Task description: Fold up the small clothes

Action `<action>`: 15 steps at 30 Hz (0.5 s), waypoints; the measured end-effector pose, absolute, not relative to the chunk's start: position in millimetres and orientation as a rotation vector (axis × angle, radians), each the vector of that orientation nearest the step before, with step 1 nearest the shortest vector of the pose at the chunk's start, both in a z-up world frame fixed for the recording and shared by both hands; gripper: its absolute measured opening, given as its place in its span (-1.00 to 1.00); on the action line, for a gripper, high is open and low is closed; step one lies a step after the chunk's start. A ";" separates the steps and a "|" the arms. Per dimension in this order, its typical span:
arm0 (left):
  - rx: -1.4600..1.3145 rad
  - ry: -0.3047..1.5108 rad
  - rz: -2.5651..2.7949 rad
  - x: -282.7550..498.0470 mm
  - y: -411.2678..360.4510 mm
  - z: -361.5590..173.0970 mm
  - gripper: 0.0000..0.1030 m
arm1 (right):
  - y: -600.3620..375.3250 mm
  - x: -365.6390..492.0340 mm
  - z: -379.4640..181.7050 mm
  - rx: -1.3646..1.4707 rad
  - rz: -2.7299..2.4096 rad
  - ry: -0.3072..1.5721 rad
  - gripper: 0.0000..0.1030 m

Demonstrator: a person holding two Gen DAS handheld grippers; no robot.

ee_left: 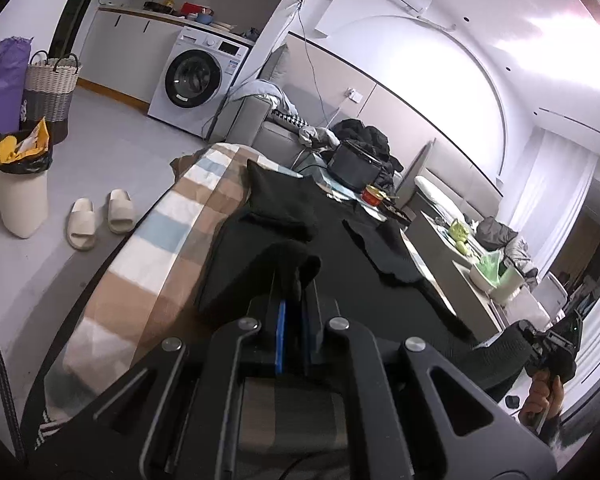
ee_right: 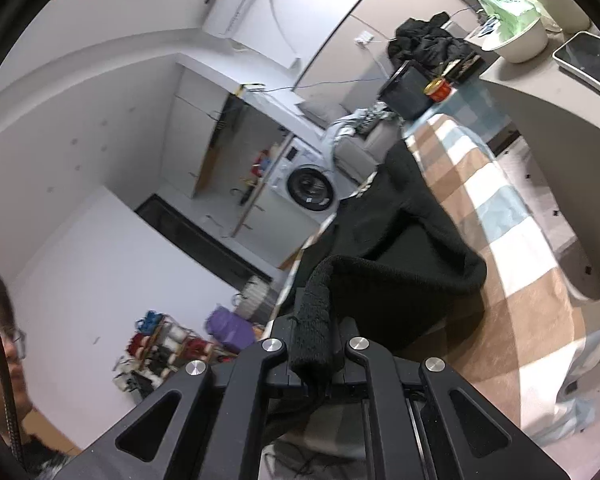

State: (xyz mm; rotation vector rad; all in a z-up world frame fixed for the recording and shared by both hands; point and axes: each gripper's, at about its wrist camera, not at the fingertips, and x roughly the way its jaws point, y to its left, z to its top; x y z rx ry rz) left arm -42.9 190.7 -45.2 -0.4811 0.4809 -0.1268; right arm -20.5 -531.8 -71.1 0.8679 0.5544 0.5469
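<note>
Gripping one black garment [ee_left: 284, 248] from two ends, both sets of fingers are clamped nearly shut on its fabric above a checked blanket [ee_left: 156, 240]. The left gripper [ee_left: 296, 280] pinches a dark fold; the right gripper [ee_right: 316, 320] pinches a thick knitted hem. Only the left view shows slippers [ee_left: 100, 216], a bin [ee_left: 20, 192] and the person's right hand [ee_left: 540, 396]; only the right view shows purple bags.
</note>
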 end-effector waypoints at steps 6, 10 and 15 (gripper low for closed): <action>-0.473 0.457 -0.098 22.4 192.5 -43.4 -0.93 | -532.8 31.5 -70.2 0.851 0.396 0.585 -0.90; -0.496 0.456 -0.068 77.3 196.0 -47.7 -0.93 | -526.9 75.8 -69.0 0.814 0.328 0.595 -0.90; -0.509 0.492 -0.039 150.3 203.2 -57.4 -0.93 | -518.7 136.9 -71.4 0.831 0.279 0.610 -0.90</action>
